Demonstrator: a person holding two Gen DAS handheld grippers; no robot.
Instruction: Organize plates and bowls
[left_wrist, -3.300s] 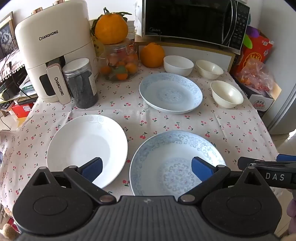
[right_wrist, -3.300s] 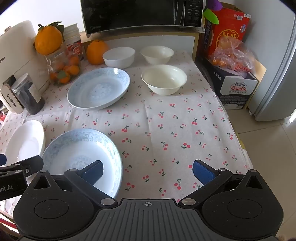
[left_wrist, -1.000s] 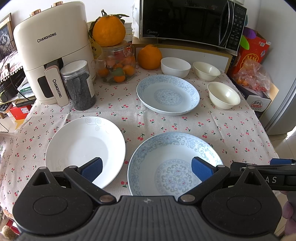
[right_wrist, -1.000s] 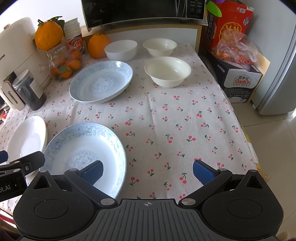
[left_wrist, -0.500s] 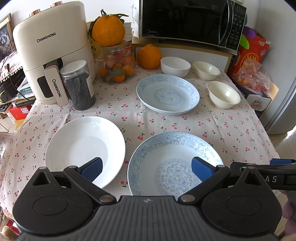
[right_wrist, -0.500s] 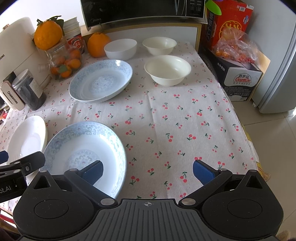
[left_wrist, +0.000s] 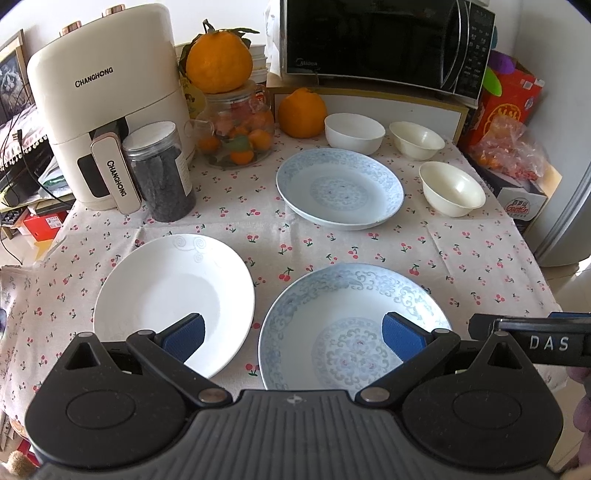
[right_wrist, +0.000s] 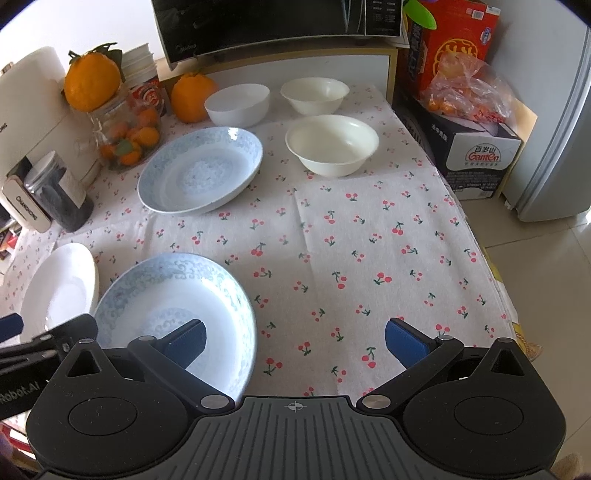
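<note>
A white plate (left_wrist: 173, 291) lies front left on the cherry-print cloth. A blue-patterned plate (left_wrist: 343, 325) lies front centre, also in the right wrist view (right_wrist: 173, 299). A second blue plate (left_wrist: 340, 188) lies further back. A white bowl (left_wrist: 354, 133) and two cream bowls (left_wrist: 417, 140) (left_wrist: 452, 188) stand at the back right. My left gripper (left_wrist: 291, 334) is open and empty above the near plates. My right gripper (right_wrist: 295, 338) is open and empty above the near cloth.
An air fryer (left_wrist: 99, 122), a dark jar (left_wrist: 162, 173) and a fruit jar (left_wrist: 236, 129) stand at the back left. A microwave (left_wrist: 384, 40) sits behind. A box with a bag (right_wrist: 476, 136) and a fridge (right_wrist: 554, 129) stand off the right edge.
Over the last 3 seconds both grippers have drawn back a little from the table. In the last second almost nothing has moved.
</note>
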